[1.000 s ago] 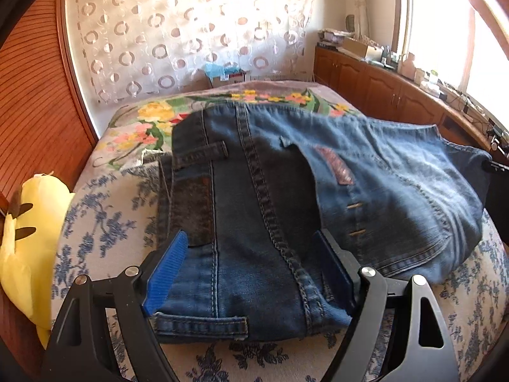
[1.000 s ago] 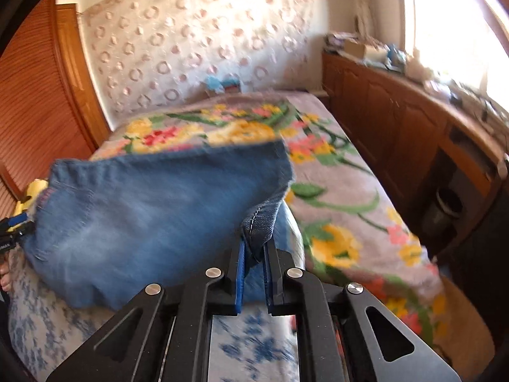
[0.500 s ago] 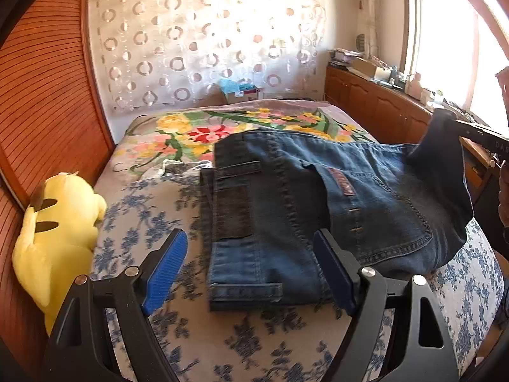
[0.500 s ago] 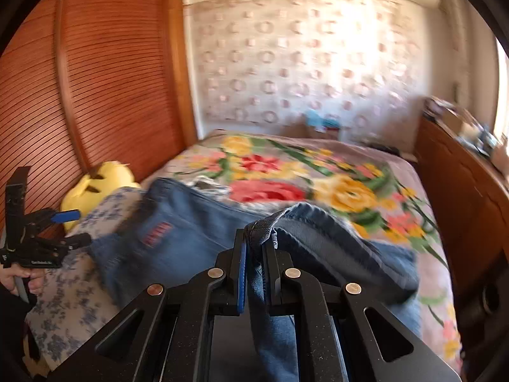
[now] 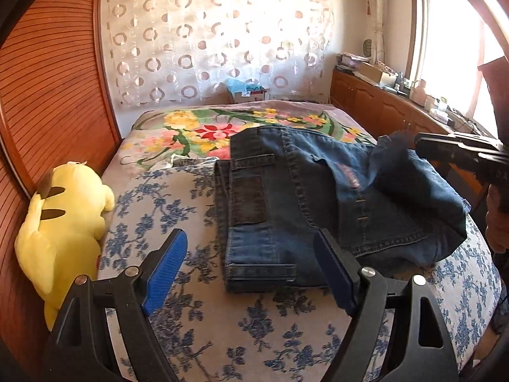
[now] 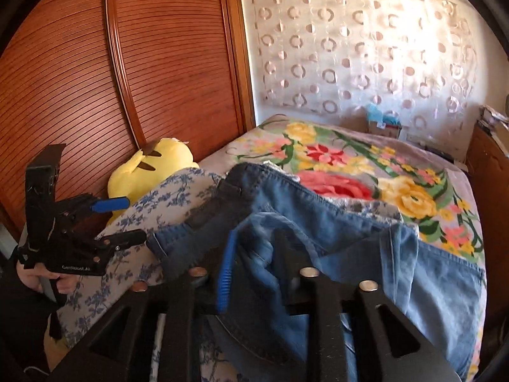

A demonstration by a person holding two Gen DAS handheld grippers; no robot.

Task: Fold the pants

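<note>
The jeans (image 5: 318, 200) lie on the bed (image 5: 197, 324) beside the yellow plush toy (image 5: 63, 219), already folded over with one last flap left to settle flat. The right hand-held gripper (image 6: 254, 273) is opening, denim loose between its jaws. The left hand-held gripper (image 5: 251, 270) hangs wide and empty just short of the waistband.

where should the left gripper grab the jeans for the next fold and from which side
Probably the waistband corner of the jeans, the end lying nearest the left gripper. It lies flat on the bed as a thick, straight stacked edge, so come in low from the near side, one finger sliding under the layers. The left gripper is open and already faces that edge.
</note>
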